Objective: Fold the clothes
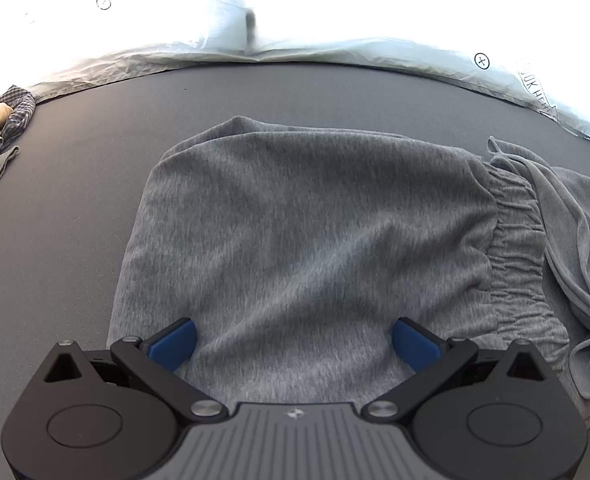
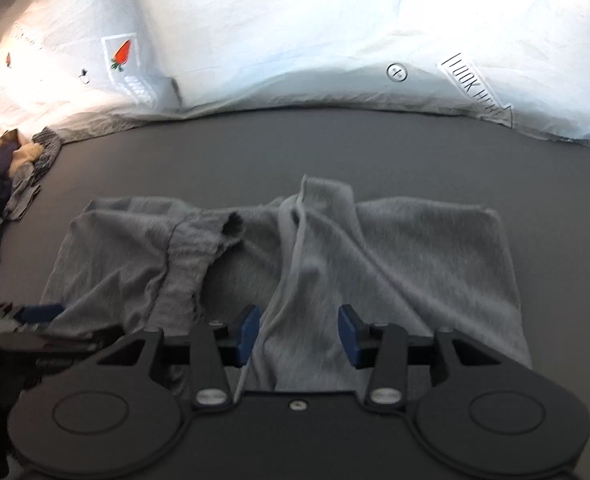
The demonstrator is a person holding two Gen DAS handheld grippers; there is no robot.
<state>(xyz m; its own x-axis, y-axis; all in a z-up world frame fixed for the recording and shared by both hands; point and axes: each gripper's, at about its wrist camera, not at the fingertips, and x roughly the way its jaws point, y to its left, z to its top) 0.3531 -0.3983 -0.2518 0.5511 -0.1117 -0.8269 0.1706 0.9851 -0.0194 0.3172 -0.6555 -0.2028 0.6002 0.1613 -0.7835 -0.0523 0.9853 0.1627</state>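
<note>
- The grey sweatpants point(image 1: 303, 216) lie partly folded on the dark bed surface point(image 1: 75, 200), in front of a pale printed duvet point(image 2: 295, 40); the gathered waistband point(image 1: 515, 240) and its drawstring point(image 1: 587, 320) trail to one side.
- The left gripper point(image 1: 293, 340) stands wide over the near edge of the cloth, its blue pads not pressing on anything; the right gripper point(image 2: 299, 334) is about half parted, straddling a raised ridge of fabric without pinching it.
- The fabric looks like soft, light jersey; it should drape, wrinkle and slump rather than hold a crease; it is not fragile, and seems grippy rather than slippery.
- Best holds are probably the hems, the corners and the thicker elastic waistband; a pinch in mid-panel would likely lift one layer only; the loose drawstring could snag.
- A heap of other clothes point(image 2: 11, 176) waits at the far left.
</note>
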